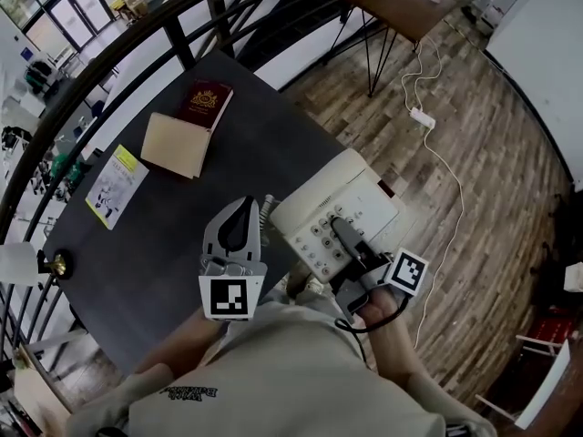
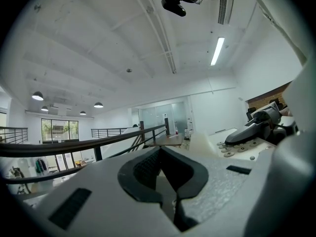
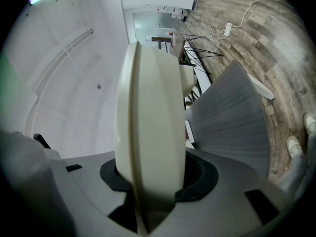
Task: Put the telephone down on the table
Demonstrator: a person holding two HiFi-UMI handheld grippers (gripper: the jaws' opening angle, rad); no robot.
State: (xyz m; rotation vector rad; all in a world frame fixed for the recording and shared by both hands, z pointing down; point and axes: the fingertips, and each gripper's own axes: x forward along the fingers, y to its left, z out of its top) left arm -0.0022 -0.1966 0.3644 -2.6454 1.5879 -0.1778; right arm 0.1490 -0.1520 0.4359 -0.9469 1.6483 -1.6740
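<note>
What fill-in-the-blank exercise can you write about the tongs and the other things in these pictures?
1. The right tongs are gripping a cream ____.
2. The left tongs are shut and hold ____.
3. A white cable lies on the wooden ____.

Missing words: telephone; nothing; floor.

Passport [image 1: 208, 104], beige book [image 1: 173, 146], leaflet [image 1: 117, 186]

No legible txt: print on passport [image 1: 205, 105], leaflet [image 1: 117, 185], shirt [image 1: 191, 392] & phone [image 1: 351, 198] too small.
</note>
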